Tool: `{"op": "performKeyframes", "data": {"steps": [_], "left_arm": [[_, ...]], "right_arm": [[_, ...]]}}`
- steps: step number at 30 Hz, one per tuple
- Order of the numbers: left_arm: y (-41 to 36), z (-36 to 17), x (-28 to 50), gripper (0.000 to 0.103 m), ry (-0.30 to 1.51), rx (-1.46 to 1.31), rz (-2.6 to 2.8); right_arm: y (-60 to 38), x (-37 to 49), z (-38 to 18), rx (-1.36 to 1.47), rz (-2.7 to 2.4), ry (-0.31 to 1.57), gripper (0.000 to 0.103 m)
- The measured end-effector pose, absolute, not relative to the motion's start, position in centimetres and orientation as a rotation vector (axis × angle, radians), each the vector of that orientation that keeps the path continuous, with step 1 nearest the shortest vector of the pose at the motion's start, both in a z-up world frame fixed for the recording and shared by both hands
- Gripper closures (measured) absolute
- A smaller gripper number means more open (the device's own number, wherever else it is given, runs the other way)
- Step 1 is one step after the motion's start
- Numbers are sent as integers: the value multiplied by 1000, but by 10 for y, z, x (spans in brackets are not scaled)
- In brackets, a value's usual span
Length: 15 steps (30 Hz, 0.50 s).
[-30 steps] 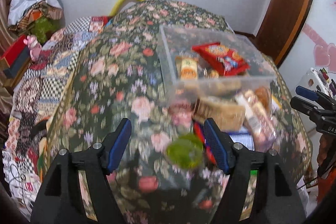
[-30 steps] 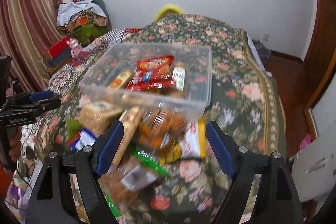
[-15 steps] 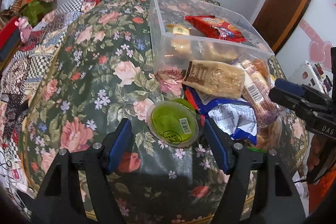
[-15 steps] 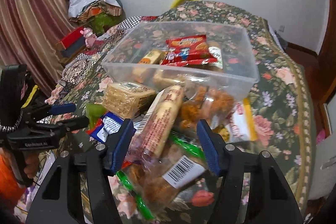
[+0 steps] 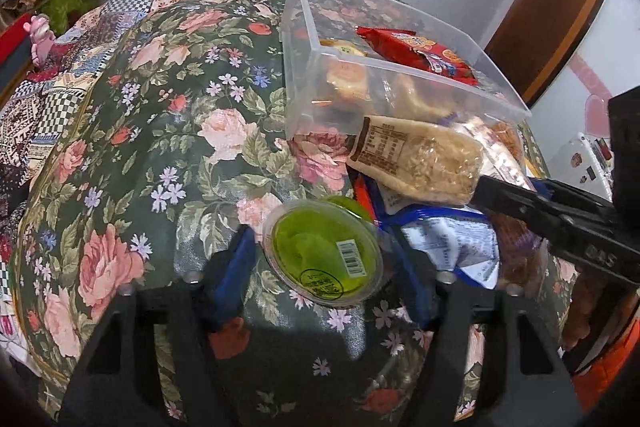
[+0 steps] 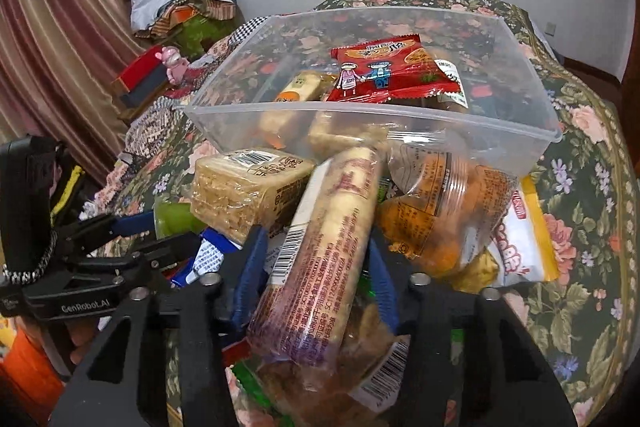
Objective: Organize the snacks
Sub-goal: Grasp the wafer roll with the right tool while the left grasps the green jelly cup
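Note:
A clear plastic bin (image 5: 400, 67) (image 6: 372, 115) sits on the floral bedspread and holds a red snack bag (image 6: 392, 71) and other snacks. A pile of snacks lies in front of it. My left gripper (image 5: 324, 251) is open with its fingers on either side of a round green cup (image 5: 324, 257). My right gripper (image 6: 320, 251) is open around a long tube-shaped biscuit pack (image 6: 320, 251). A rice cracker block (image 6: 248, 191) (image 5: 416, 159) and an orange snack bag (image 6: 440, 211) lie beside it.
A blue and white packet (image 5: 452, 247) lies right of the green cup. A yellow and white packet (image 6: 524, 239) lies at the pile's right. Clothes (image 6: 180, 7) and a pink toy (image 6: 172, 61) sit at the bed's far left. A curtain (image 6: 60, 47) hangs at the left.
Both grippers have moved forward and down into the pile. The left fingers now flank the green cup. The right fingers have narrowed around the biscuit tube.

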<state>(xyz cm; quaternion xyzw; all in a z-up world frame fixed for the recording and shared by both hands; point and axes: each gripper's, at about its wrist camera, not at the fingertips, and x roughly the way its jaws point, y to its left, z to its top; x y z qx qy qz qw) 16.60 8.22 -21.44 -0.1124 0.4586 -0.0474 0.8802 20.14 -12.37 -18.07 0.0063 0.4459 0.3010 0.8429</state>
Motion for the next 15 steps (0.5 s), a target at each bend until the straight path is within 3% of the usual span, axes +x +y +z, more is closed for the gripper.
{"op": "performKeyframes", "data": {"steps": [8, 15], "left_arm": [[76, -206, 159, 46, 947, -198, -61], [71, -180, 147, 46, 890, -148, -47]], "right_arm": [[-132, 197, -175, 66, 633, 933, 80], [-146, 191, -162, 94, 615, 889, 82]]}}
